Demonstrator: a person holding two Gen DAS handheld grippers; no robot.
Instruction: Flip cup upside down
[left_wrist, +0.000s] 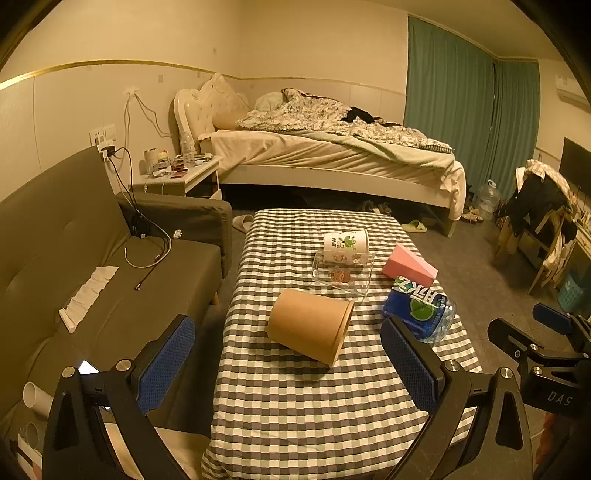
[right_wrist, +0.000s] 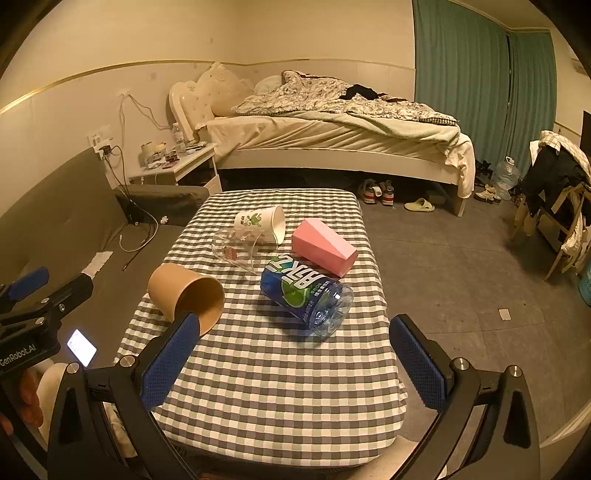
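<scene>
On the checked worktop (left_wrist: 295, 406), brown cup (left_wrist: 310, 326) lies on its side, mouth toward 4 o'clock. Left claw (left_wrist: 291, 363) and right claw (right_wrist: 295, 363) both spread apart, holding nothing.

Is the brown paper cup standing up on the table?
No, the brown paper cup lies on its side on the checked tablecloth, its open mouth showing toward the camera.

On checked table (right_wrist: 258, 387): 1 brown paper cup (left_wrist: 310, 325) (right_wrist: 184, 291), 1 white printed paper cup (left_wrist: 347, 240) (right_wrist: 263, 222), 1 clear glass mug (left_wrist: 341, 271) (right_wrist: 236, 248), 1 pink cup (left_wrist: 408, 265) (right_wrist: 324, 246), 1 blue-label plastic bottle (left_wrist: 417, 308) (right_wrist: 306, 293). All on sides. Total cups incl. mug: 4. Grippers: 2.
</scene>
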